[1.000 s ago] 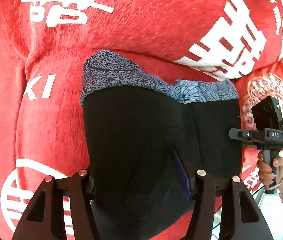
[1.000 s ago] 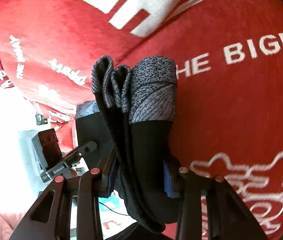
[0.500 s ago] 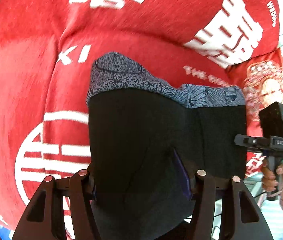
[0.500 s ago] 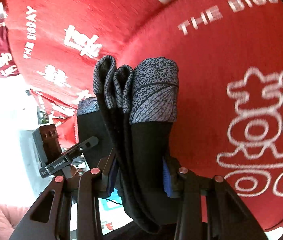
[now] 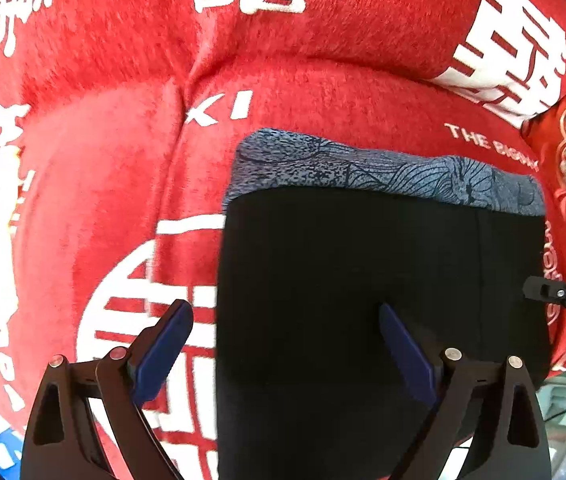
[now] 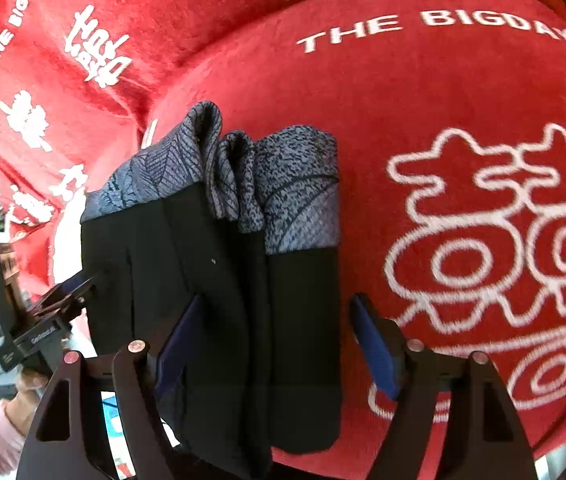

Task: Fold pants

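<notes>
**Pants folded on the red blanket, both grippers letting go**

Pants (image 5: 363,280), black with a grey patterned waistband (image 5: 383,172), lie folded on a red blanket (image 5: 103,160) printed with white characters. The left gripper (image 5: 287,344) is opening, its pads clear of the cloth between them. The right gripper (image 6: 275,340) is opening likewise, straddling the fold's edge.

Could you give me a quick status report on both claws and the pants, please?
Left claw and right claw opening, pads clear. Folded pants lying on red blanket, patterned waistband away from the cameras. Nothing in the way.
</notes>
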